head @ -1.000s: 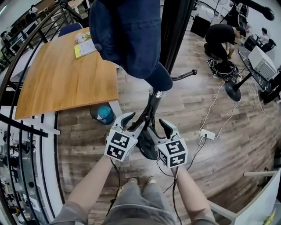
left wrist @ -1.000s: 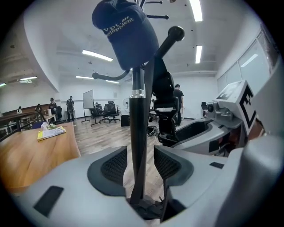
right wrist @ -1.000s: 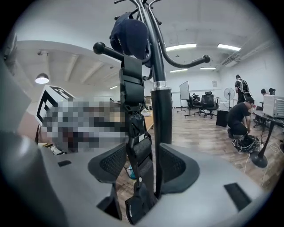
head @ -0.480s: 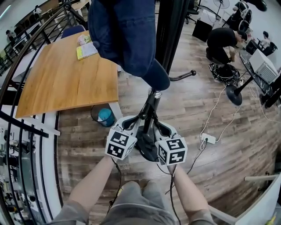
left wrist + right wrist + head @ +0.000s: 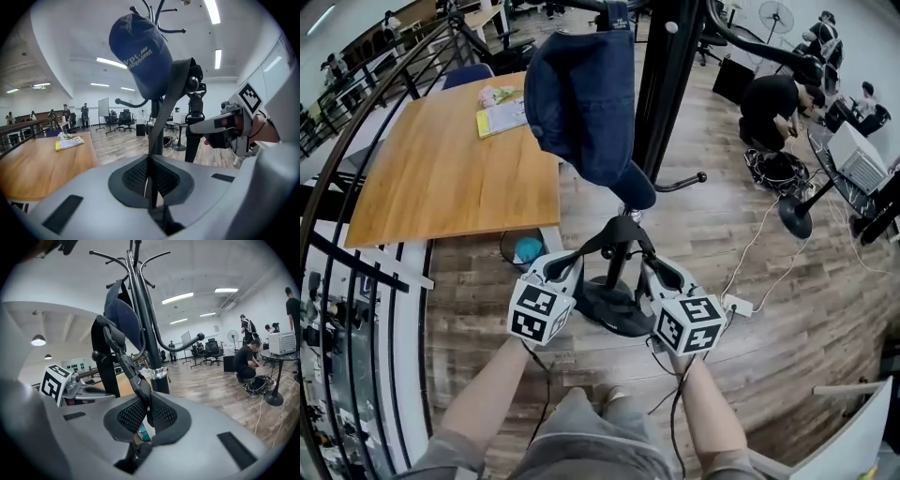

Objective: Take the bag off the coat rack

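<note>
A dark blue bag [image 5: 581, 103] hangs from the black coat rack [image 5: 666, 84], against its pole. Its black strap [image 5: 619, 230] droops below it in an inverted V. My left gripper [image 5: 572, 261] is shut on the strap's left end and my right gripper [image 5: 654, 267] on its right end, both just above the rack's round base [image 5: 614, 305]. In the left gripper view the strap [image 5: 166, 108] runs up from the closed pads [image 5: 151, 176] to the bag [image 5: 138, 51]. The right gripper view shows the strap [image 5: 124, 357] pinched in the right gripper [image 5: 147, 411], beside the pole [image 5: 147, 333].
A wooden table [image 5: 441, 178] with a booklet [image 5: 506, 117] stands at the left, a small bin [image 5: 523, 248] by its corner. Black railing [image 5: 356, 262] runs along the left. A person [image 5: 778, 94] crouches at the far right near cables, a power strip [image 5: 739, 305] and a stand [image 5: 797, 211].
Both grippers' jaws went from open beside the pole to shut on the strap. They have spread slightly apart, and the strap now hangs taut between them.
</note>
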Demonstrator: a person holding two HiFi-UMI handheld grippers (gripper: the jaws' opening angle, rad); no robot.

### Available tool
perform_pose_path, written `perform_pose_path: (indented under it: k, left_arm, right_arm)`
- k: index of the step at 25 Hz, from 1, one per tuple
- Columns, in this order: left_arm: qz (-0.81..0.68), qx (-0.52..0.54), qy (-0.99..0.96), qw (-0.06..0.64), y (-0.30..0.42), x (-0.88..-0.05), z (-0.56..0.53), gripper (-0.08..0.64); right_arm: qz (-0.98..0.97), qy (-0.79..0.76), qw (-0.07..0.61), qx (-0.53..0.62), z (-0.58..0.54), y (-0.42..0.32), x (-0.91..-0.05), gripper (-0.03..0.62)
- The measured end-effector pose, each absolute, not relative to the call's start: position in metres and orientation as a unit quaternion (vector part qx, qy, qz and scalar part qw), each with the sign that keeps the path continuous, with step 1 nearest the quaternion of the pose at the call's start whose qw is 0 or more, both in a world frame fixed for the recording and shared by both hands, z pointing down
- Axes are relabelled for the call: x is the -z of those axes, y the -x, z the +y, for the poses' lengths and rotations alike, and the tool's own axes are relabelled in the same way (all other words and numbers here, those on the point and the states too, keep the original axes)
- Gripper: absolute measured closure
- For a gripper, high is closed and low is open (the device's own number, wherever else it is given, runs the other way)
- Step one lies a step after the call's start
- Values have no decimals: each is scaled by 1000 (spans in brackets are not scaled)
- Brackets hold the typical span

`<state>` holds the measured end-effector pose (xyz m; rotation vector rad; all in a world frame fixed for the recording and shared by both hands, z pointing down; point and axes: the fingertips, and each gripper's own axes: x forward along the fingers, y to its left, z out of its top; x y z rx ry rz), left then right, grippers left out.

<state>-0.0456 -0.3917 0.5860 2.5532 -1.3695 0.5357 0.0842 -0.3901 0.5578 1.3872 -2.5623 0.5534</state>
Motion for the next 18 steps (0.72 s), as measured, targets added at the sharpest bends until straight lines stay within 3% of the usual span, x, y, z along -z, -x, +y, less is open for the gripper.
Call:
perform_pose_path:
  k: [18]
  left_arm:
    - [-550, -103, -828, 27, 129, -363, -317, 543]
  right_arm:
    - [-923, -367, 26, -115, -324, -36, -335, 549]
